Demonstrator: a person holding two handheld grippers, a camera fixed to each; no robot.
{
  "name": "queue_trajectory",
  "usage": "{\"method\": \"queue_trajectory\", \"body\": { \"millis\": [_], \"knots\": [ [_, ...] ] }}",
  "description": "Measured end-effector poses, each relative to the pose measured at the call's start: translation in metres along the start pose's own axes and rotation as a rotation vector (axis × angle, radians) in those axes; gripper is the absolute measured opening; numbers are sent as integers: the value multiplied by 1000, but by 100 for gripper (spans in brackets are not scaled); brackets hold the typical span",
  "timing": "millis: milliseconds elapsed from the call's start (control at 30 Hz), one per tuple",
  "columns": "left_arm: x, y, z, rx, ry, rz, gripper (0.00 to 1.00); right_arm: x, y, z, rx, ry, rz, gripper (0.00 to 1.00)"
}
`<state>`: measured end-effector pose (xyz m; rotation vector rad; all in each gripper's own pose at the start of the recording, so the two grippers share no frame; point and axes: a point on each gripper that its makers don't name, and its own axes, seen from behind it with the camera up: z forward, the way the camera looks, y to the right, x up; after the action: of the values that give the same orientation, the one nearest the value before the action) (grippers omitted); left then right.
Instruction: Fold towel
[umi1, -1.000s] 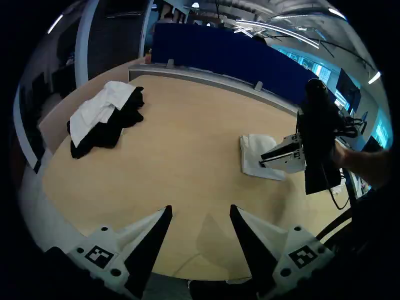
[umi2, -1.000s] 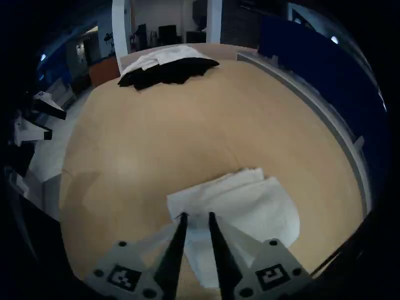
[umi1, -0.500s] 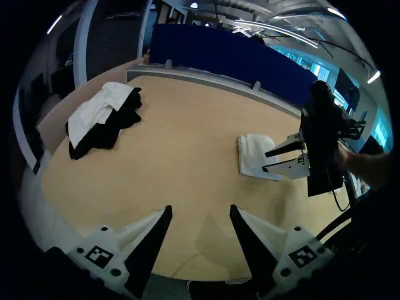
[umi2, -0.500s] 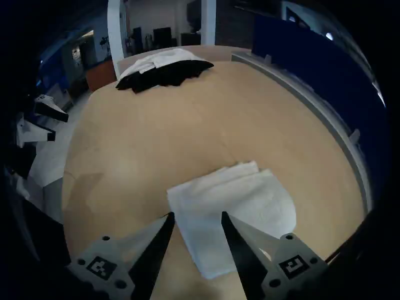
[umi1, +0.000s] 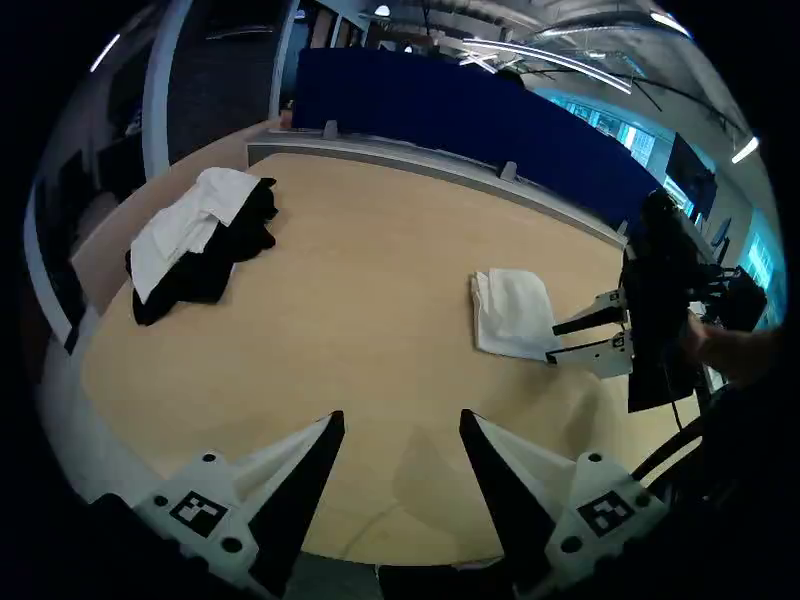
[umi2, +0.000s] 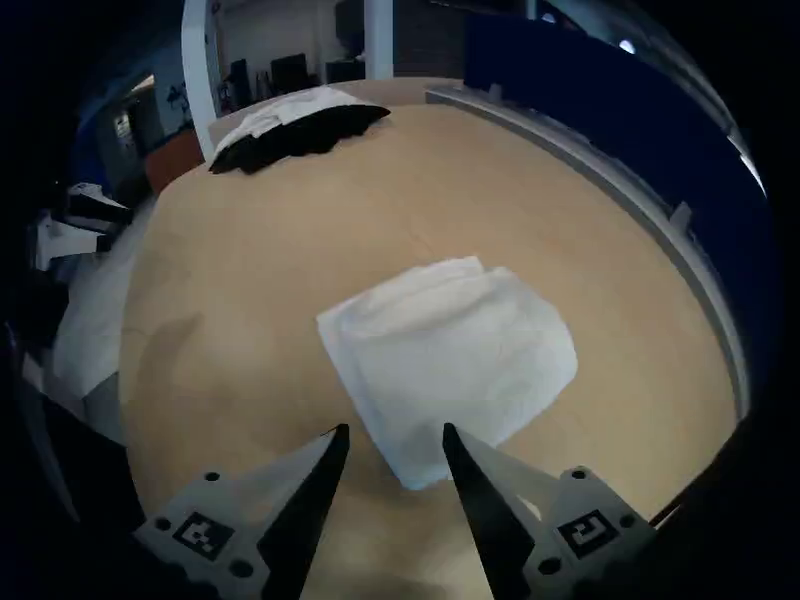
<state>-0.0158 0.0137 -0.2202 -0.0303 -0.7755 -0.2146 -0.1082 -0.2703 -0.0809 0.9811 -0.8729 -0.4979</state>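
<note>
A white towel lies folded into a thick rectangle on the wooden table. In the left gripper view the towel is at the right of the table. My right gripper is open, its fingertips just short of the towel's near edge, holding nothing. From the left gripper view the right gripper sits at the towel's right edge, held by a hand. My left gripper is open over the table's near edge, far from the towel. It also appears as the left gripper at the table's left side.
A pile of black and white cloth lies at the table's far left corner, also seen as the cloth pile. A blue partition and a grey rail run along the table's back edge.
My right gripper has opened, let go of the towel's corner and drawn back from it. The towel now lies flat. The left gripper has barely moved.
</note>
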Motion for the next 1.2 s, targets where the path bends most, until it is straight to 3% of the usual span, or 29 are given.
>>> {"method": "queue_trajectory", "body": {
  "millis": [267,533,800,1200],
  "knots": [
    [0,5,3,-11,-3,12,85,-22,3,-6,-21,-17,47,72],
    [-1,7,3,-15,-4,13,85,-31,4,-6,-31,-28,54,71],
    [-2,7,1,-14,-4,9,85,-36,5,-3,-38,-38,82,49],
    [-5,8,2,-17,-5,8,85,-40,8,0,-45,-46,105,26]
  ]
}}
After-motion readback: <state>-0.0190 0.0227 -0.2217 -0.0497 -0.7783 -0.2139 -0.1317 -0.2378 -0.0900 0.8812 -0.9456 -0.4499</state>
